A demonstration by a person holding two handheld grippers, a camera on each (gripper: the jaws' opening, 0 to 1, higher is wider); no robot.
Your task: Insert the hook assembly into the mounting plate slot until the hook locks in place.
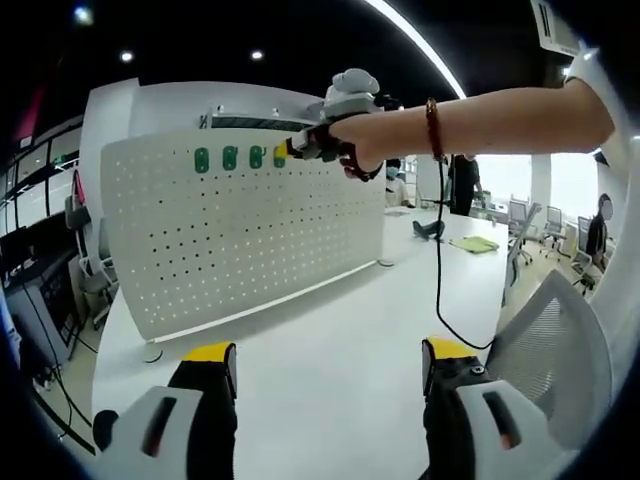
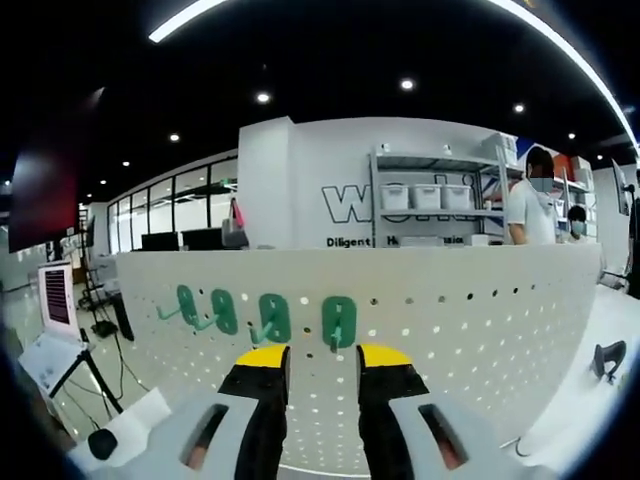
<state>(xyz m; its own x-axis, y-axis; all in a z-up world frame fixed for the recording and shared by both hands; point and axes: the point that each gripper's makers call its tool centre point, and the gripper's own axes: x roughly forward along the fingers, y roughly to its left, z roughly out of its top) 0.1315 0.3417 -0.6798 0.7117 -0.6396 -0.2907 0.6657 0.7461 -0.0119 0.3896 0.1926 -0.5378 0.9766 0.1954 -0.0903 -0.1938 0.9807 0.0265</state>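
left gripper view: hand (image 1: 362,140) at pegboard (image 1: 240,230) (outstretched)

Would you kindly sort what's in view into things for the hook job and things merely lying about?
For the job: pegboard; green hooks; right gripper; left gripper.
Lying about: mesh chair; yellow paper; storage bins; black stand.

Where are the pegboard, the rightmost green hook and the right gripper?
pegboard (image 1: 240,240), left gripper view, middle of its perforated face
rightmost green hook (image 2: 340,322), right gripper view, its oval plate
right gripper (image 2: 323,368), right gripper view, between its yellow tips
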